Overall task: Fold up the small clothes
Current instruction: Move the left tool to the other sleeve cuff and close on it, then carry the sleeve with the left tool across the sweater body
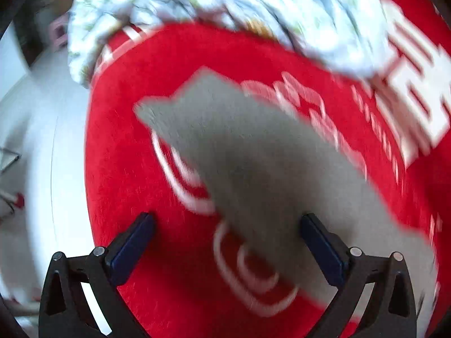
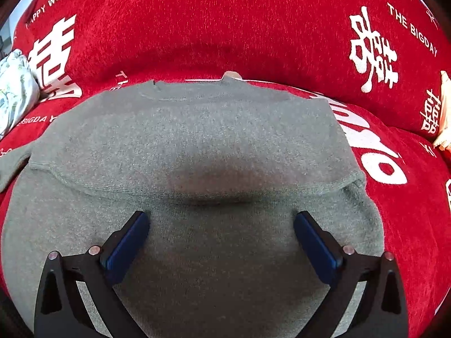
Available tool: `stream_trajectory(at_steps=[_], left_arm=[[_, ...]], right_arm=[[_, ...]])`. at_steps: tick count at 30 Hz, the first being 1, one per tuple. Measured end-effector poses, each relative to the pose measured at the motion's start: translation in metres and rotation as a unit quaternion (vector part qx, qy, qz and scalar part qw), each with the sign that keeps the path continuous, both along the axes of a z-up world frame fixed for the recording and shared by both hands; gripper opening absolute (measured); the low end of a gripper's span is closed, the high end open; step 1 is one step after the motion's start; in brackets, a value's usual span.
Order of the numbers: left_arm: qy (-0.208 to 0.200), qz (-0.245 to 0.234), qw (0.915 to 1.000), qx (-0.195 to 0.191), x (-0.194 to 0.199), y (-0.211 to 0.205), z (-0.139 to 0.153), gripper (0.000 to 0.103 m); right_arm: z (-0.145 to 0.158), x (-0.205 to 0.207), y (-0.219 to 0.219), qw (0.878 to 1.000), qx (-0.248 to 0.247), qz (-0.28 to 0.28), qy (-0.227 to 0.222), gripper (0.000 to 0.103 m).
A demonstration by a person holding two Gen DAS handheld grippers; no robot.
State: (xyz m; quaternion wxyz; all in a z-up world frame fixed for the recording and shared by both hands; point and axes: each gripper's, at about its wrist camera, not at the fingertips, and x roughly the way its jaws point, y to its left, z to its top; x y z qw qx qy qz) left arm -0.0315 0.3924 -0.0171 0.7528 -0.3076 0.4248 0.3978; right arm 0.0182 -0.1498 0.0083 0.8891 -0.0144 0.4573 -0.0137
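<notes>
A red cover (image 2: 225, 22) with white lettering and large white characters spreads over the whole seat and backrest in the right wrist view, and the same red cover (image 1: 126, 169) fills most of the left wrist view, which is blurred. On it lies a grey sweater (image 2: 197, 140), flat on the seat, with its collar edge toward the backrest and an upper layer folded across the body so that a fold line runs from side to side just beyond the fingertips. One sleeve trails off toward the left edge of that view. In the left wrist view a narrowing part of the grey sweater (image 1: 253, 155) stretches away over the red cover toward the upper left; the blur makes it hard to tell which part of the garment this is. A crumpled pale blue floral cloth (image 1: 225, 5) sits on the far end of the cover in the left view, and shows as a small bundle (image 2: 14, 90) at the left edge of the right view. A cream cloth (image 2: 444, 118) peeks in at the right edge. The right gripper (image 2: 221, 219) hangs over the lower body of the sweater with its jaws spread wide and nothing between them. The left gripper (image 1: 227, 222) is likewise spread wide and holds nothing, one finger over red cover, the other over grey knit.
</notes>
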Motion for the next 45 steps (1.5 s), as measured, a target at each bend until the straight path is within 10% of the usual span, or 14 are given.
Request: stream_trajectory(at_steps=[4,8,9,22,45], left_arm=[[0.010,-0.017,0.9998,0.003,0.027,0.004,0.002,0.100],[-0.015,-0.046,0.9984,0.030,0.035,0.007,0.014,0.018],[-0.031,-0.062,0.9976,0.007,0.035,0.008,0.015,0.012],[0.027,-0.097,0.9814,0.163,0.044,-0.048,0.053,0.012],[0.020,-0.300,0.9436,0.139,0.108,-0.242,0.088,0.011]], right_arm=[[0.000,0.000,0.000,1.000,0.000,0.000,0.000,0.103],[0.000,0.000,-0.001,1.000,0.001,0.000,0.000,0.103],[0.000,0.000,0.000,1.000,0.000,0.000,0.000,0.103],[0.000,0.001,-0.001,1.000,-0.001,0.000,0.001,0.103],[0.005,-0.002,0.016,0.999,0.024,0.038,0.010,0.103]])
